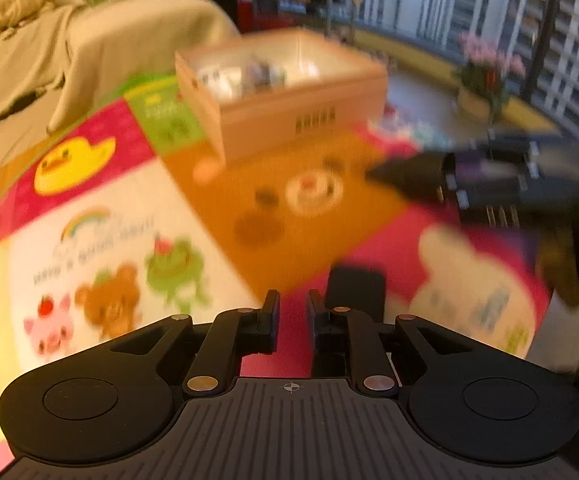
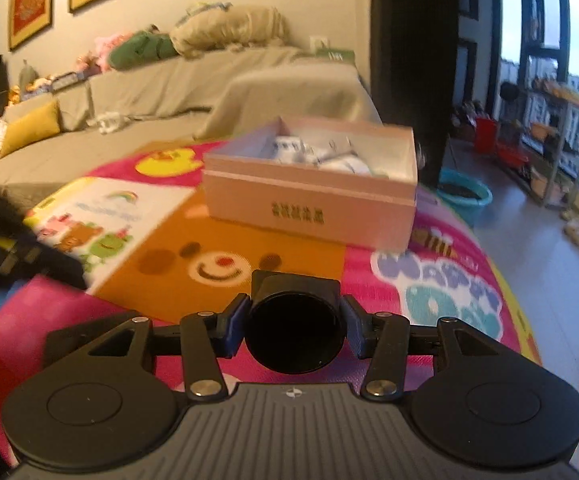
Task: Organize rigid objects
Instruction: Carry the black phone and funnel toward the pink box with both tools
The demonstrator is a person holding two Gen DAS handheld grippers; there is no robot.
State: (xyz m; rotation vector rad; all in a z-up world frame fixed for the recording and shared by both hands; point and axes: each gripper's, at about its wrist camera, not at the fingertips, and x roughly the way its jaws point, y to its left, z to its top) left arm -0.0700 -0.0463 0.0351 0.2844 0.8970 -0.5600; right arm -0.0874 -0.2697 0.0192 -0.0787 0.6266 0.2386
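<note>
Black rigid object (image 2: 295, 326), round-faced with a squarish body behind it, sits clamped between the fingers of the right gripper (image 2: 295, 328) in the right wrist view. Jaws are closed on its two flanks, blue pads touching the sides. It looks hard, smooth and probably light; the smooth round face could let it twist, so a hold across the flatter sides seems the safer one. Ahead stands the pink box (image 2: 313, 196), open-topped, with white packets inside. It rests on the play mat (image 2: 169, 264), a bright cartoon-printed sheet. Beyond it: a draped sofa (image 2: 161, 88) with cushions, framed prints on the wall, and a teal basin (image 2: 465, 196) on grey floor by the window. The other gripper intrudes at the left edge.

Left wrist view, blurred: the left gripper (image 1: 292, 312) has its jaws nearly closed, a narrow gap between, nothing held. A dark shape shows just beyond the right finger; what it is cannot be told. The pink box (image 1: 281, 92) lies ahead on the mat (image 1: 89, 240). The right gripper (image 1: 373, 174) reaches in from the right, near the box; its load is not discernible here. A potted plant (image 1: 485, 76) stands on the floor by the railing.
</note>
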